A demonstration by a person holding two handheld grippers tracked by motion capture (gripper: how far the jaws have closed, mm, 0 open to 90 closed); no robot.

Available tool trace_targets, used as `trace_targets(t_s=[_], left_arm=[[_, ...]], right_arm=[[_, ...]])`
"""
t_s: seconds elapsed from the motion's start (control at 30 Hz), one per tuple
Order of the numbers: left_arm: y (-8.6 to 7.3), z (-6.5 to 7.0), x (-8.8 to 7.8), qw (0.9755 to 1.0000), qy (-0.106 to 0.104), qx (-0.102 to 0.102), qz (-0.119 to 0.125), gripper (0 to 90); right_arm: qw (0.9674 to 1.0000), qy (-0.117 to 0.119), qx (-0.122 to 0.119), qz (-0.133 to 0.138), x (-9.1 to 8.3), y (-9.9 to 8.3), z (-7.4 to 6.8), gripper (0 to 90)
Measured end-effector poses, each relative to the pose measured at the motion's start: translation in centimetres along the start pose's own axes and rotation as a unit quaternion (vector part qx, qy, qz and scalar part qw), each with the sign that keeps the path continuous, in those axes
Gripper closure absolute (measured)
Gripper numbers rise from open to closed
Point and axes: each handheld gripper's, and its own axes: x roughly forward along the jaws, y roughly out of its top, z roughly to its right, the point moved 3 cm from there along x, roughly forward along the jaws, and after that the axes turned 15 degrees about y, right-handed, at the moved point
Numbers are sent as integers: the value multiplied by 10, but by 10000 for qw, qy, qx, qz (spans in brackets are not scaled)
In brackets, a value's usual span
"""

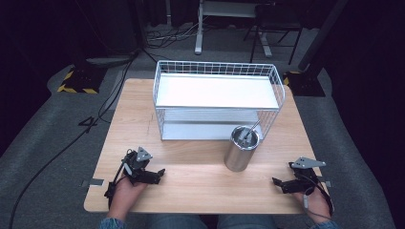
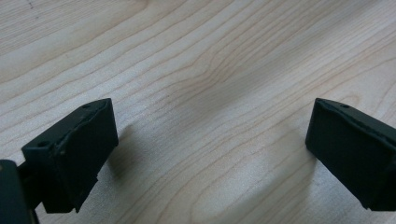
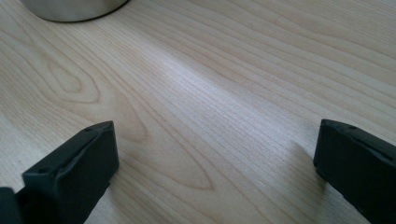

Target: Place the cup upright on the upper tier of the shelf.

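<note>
A steel cup (image 1: 242,149) stands on the wooden table (image 1: 191,162) in front of a white wire rack (image 1: 217,98); a metal utensil leans inside the cup. My left gripper (image 1: 160,173) rests low over the table's front left, jaws wide apart with only bare wood between them (image 2: 210,154). My right gripper (image 1: 277,182) sits near the front right edge, open too, nothing between its black fingers (image 3: 77,170). The cup's base (image 3: 74,9) shows at the top left of the right gripper view.
The two-shelf wire rack takes up the back half of the table. Cables run across the grey floor (image 1: 57,133) to the left. A desk frame and chair legs (image 1: 229,28) stand behind the table.
</note>
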Motion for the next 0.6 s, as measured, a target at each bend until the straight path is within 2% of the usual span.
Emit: trace_targets(t_s=[0.2, 0.27, 0.6], left_arm=[[0, 0, 0, 10000, 18, 15, 4, 29], [0, 0, 0, 10000, 24, 22, 8, 29], [0, 0, 0, 10000, 20, 22, 6, 29]], right_arm=[[9999, 13, 51, -134, 0, 3, -3, 0], [9999, 31, 0, -133, -2, 5, -6, 1], [9995, 197, -257, 40, -12, 36, -28, 0]])
